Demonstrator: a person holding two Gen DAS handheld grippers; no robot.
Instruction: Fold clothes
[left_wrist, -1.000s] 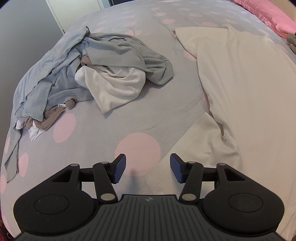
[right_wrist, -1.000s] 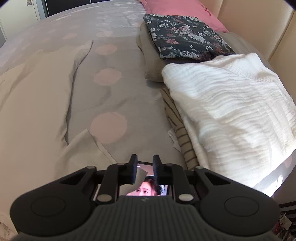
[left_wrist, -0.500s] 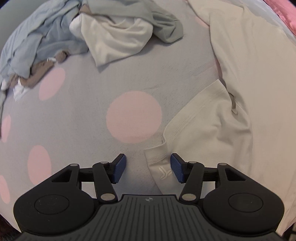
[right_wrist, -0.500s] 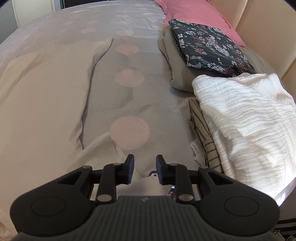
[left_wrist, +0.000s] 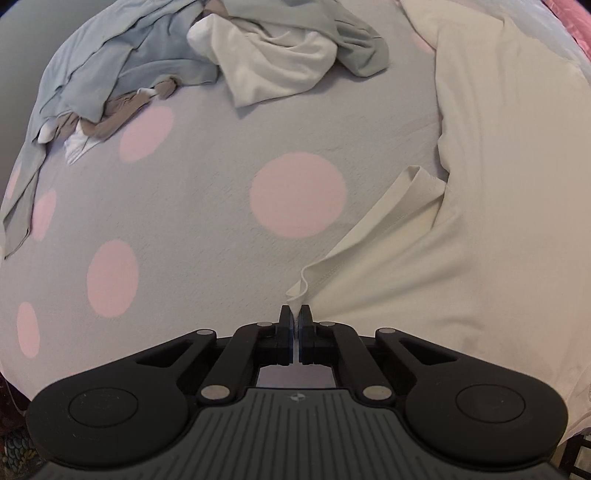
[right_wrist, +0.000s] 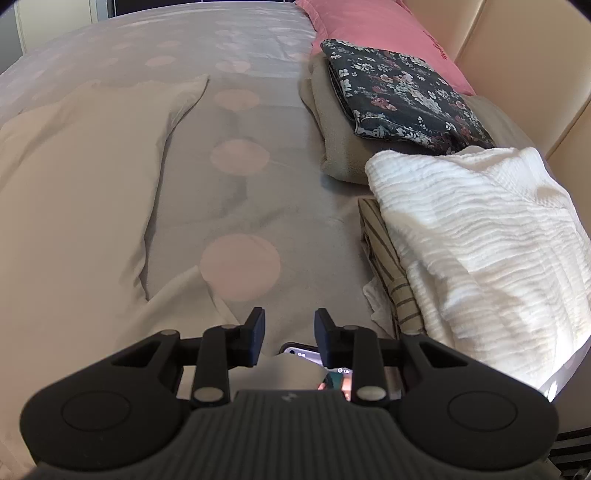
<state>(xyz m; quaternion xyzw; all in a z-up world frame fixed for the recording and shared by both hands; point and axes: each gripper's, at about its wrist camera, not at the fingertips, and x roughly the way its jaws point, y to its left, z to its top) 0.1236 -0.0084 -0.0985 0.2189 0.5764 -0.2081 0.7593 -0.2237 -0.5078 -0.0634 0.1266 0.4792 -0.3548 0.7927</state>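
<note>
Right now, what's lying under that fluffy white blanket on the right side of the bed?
Under the white blanket a folded striped cloth pokes out at its left edge, with a bit of white fabric below that. How far either reaches underneath is covered.

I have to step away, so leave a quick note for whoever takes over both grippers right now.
Left gripper: jaws shut on the sleeve corner of the cream shirt, which lies spread flat on the bed.
Right gripper: open, holding nothing, at the shirt's other sleeve, over a phone.
Done: folded stacks on the right.
Left: fold this shirt, then the crumpled pile.
</note>
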